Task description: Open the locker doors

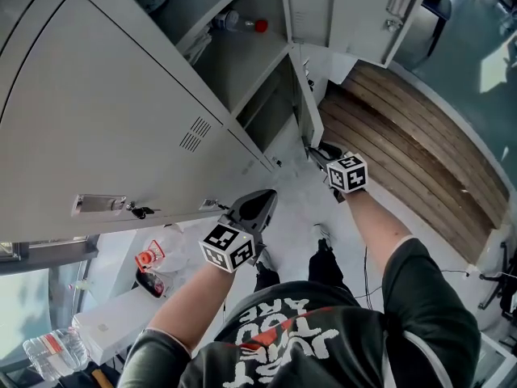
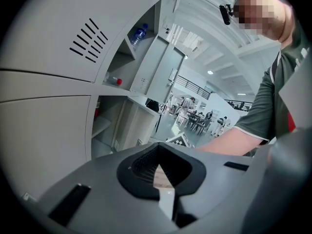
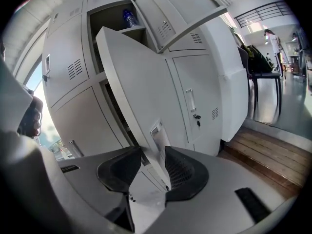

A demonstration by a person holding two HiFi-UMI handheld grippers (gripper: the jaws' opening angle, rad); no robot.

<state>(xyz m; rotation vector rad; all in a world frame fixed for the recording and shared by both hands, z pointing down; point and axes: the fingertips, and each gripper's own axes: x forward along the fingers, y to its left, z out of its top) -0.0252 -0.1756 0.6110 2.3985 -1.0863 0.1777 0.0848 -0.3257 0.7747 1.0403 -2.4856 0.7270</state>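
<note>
Locker door (image 3: 141, 96) stands swung out from the locker bank (image 3: 200, 96), centre of the right gripper view. In the head view it shows edge-on, upper centre (image 1: 307, 107). Its free edge sits between the jaws of the right hand-held gripper (image 3: 153, 167), just under the recessed handle. The jaws are set wide, pads closed on the door edge.

In the head view the right hand-held gripper (image 1: 321, 153) is at that door's lower edge. The right forearm (image 1: 384, 225) is bare and stretched straight forward, and it reaches further up the frame than the left one.

A second, large open door (image 1: 105, 111) with vent slots fills the upper left, with keys (image 1: 139, 211) hanging in its lock. The left hand-held gripper (image 1: 262, 200) is just beside its lower edge and points up-right; contact can't be told. The left forearm (image 1: 194, 297) is angled in from the lower left.

In the left gripper view the jaws of the left hand-held gripper (image 2: 157, 147) meet at the tips with nothing between them. The large open door (image 2: 48, 33) is at upper left.

A bottle (image 1: 238, 23) with a red cap lies on an open shelf, top centre. The wooden floor strip (image 1: 404, 152) runs along the right.
</note>
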